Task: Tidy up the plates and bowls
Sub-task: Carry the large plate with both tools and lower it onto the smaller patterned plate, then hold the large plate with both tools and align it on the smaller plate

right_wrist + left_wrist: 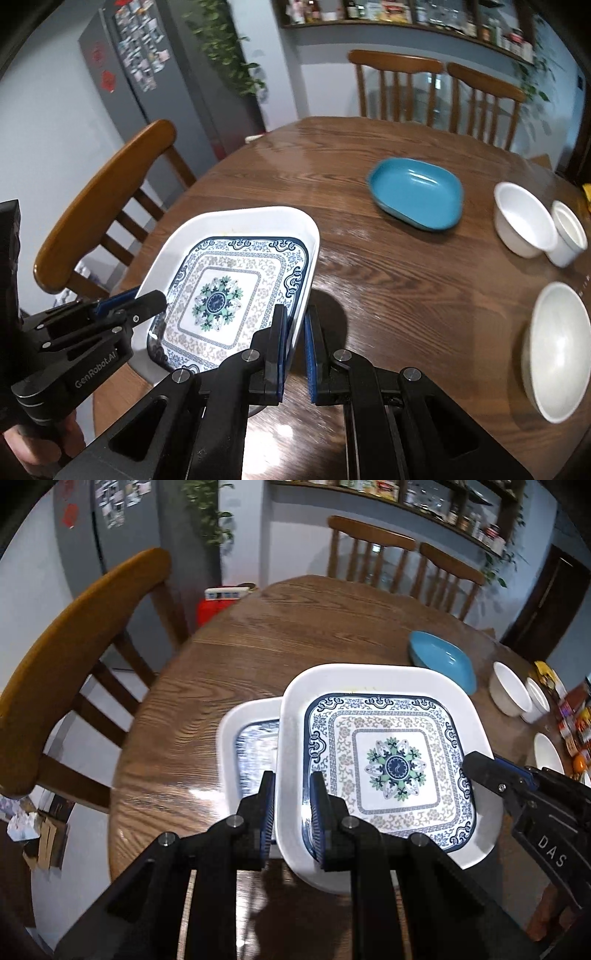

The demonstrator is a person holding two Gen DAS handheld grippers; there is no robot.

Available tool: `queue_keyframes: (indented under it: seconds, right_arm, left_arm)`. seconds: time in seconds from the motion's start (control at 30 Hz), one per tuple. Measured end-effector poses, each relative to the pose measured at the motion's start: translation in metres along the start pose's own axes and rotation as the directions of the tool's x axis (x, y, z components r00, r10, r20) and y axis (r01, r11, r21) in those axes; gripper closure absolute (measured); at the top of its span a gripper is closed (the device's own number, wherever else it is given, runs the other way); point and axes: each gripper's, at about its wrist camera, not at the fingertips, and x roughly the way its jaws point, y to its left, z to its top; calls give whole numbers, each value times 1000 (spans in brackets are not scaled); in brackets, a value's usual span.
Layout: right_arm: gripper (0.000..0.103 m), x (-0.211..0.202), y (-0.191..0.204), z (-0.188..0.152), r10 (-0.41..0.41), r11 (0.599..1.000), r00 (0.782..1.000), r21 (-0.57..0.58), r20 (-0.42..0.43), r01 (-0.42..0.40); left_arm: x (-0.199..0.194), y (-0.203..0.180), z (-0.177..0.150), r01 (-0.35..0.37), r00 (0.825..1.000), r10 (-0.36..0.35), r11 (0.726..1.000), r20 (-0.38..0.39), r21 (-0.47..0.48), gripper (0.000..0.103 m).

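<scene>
A square white plate with a blue floral pattern (391, 760) is held above the round wooden table (295, 627). My left gripper (293, 797) is shut on its left rim. My right gripper (295, 332) is shut on its right rim; the plate (229, 280) hangs over the table's left part. A second patterned square plate (251, 746) lies on the table below, partly hidden. A blue dish (417, 192), two small white bowls (524, 225) and a larger white bowl (557, 350) stand to the right.
Wooden chairs stand at the left (74, 664) and at the far side (402, 554). Snack packets (576, 720) lie at the table's right edge. A grey fridge (147, 74) and wall shelves are behind.
</scene>
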Motion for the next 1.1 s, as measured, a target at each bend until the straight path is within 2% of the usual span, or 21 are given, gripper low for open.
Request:
queue_keyframes:
  seconds: [0.4, 1.1]
  right_arm:
    - [92, 27, 29, 17, 42, 997, 999, -56, -23, -43]
    - [92, 59, 22, 16, 43, 999, 996, -28, -84, -45]
  left_arm:
    - [8, 32, 7, -51, 999, 50, 997, -13, -51, 88]
    - [39, 34, 6, -57, 996, 54, 998, -71, -42, 88]
